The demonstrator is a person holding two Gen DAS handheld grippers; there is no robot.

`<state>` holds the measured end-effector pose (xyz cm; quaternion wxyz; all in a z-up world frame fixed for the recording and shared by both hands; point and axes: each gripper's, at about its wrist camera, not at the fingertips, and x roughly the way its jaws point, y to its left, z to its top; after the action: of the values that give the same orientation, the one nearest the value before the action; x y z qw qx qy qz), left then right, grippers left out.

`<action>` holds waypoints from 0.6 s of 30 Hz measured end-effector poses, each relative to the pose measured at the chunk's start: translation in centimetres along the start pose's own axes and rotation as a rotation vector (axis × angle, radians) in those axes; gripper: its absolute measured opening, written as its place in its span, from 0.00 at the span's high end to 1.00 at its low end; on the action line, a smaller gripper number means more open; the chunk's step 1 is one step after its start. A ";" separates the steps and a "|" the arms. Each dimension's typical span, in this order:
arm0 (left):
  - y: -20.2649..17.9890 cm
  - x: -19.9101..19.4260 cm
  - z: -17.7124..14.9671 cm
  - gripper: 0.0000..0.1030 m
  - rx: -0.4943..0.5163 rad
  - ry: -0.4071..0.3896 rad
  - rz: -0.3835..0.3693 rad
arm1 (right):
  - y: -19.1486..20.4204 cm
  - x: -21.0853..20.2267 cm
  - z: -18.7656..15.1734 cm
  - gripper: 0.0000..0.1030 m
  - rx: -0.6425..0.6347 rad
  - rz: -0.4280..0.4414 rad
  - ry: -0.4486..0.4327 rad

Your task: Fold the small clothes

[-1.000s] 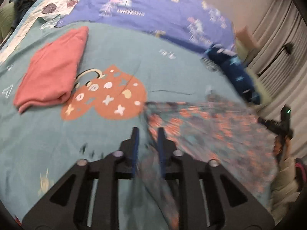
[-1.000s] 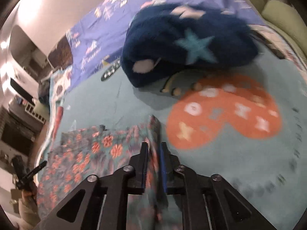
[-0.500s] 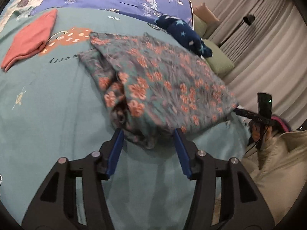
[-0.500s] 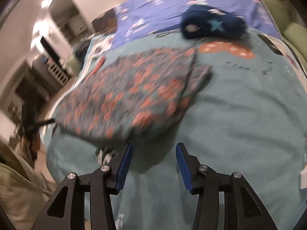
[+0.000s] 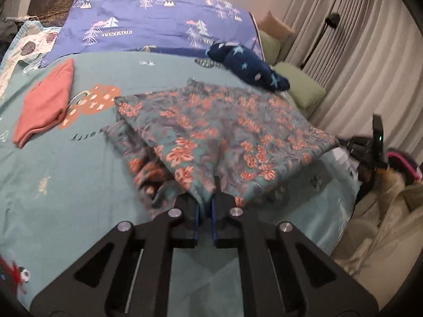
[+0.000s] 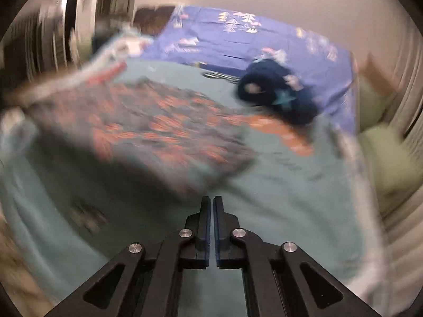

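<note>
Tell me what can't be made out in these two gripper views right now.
- Right wrist view: motion blur smears the floral garment; whether the right gripper pinches its edge is unclear.
- Left wrist view: the left gripper covers the garment corner it clamps.
- Left wrist view: the garment's lower layer is hidden under the top fold.

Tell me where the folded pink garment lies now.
In the left wrist view, the folded pink garment lies at the left on the teal bedspread, beside the orange print, left of the floral garment.

The right wrist view was smeared; the floral cloth [image 6: 158,129] blurred, its near edge lost by the tongs [image 6: 212,206].
</note>
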<state>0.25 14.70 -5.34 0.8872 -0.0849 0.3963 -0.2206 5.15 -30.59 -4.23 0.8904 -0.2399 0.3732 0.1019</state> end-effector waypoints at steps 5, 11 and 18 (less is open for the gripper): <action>-0.3 0.6 -2.1 0.91 -0.005 0.088 0.038 | -3.3 0.8 -2.6 0.98 0.159 0.149 0.097; 1.3 -0.8 -2.6 0.56 -0.123 0.042 0.076 | -3.4 2.9 -3.1 0.71 0.418 0.489 0.032; 3.0 2.8 -2.4 0.48 -0.193 0.074 0.076 | -1.0 5.0 -1.6 0.68 0.474 0.616 -0.004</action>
<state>1.12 16.12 -9.83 0.8675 -0.1467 0.4510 -0.1504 8.05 -32.29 -8.45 0.8497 0.0961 0.4390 0.2758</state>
